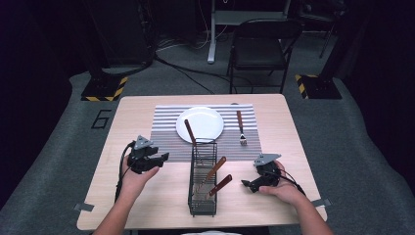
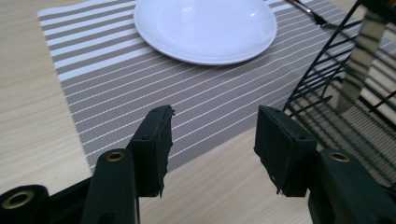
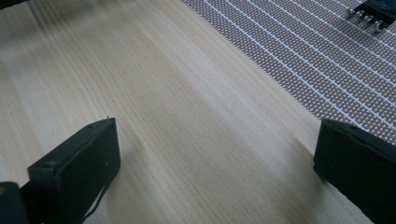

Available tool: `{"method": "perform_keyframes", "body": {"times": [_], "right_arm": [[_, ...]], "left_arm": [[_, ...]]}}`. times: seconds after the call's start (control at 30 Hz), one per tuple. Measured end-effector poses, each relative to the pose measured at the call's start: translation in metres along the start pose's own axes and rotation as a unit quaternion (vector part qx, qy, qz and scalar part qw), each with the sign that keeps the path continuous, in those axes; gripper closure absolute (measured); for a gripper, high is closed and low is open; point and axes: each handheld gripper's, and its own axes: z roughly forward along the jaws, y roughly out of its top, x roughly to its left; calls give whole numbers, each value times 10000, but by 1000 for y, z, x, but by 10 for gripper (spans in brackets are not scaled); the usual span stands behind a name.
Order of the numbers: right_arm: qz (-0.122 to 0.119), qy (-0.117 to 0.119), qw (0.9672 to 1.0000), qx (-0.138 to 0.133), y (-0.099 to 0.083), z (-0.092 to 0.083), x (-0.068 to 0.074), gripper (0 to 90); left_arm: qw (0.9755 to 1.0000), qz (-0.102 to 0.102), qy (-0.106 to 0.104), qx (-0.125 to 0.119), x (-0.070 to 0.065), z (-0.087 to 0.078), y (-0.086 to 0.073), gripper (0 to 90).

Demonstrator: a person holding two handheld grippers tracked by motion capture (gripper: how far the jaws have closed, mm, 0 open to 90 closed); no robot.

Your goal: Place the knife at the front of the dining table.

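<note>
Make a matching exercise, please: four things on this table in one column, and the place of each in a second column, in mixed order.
Things:
1. white plate
2. fork
3. wire basket
4. left gripper

Places:
A. on the bare wood, just in front of the striped placemat
B. in the middle of the placemat
C. held above the table, left of the basket
D. on the placemat, right of the plate

Pairs: 1-B, 2-D, 3-A, 4-C

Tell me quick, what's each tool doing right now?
Left tool: open, holding nothing, above the table's edge of the placemat.
Right tool: open, holding nothing.
</note>
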Motion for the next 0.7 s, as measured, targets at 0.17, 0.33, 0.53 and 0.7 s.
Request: {"method": "perform_keyframes", "body": {"times": [0.17, 0.33, 0.53, 0.7], "right_arm": [[2, -5, 10000, -5, 0, 0, 0, 0], [0, -1, 10000, -2, 0, 0, 0, 0], [0, 0, 10000, 1, 0, 0, 0, 0], [1, -3, 10000, -2, 0, 0, 0, 0]], "left_arm": [[10000, 36, -66, 12, -5, 5, 7, 460], [9994, -140, -328, -25, -9, 4, 14, 462], [9990, -117, -420, -103, -13, 2, 23, 474], [9985, -81, -506, -167, -19, 1, 29, 486]]}}
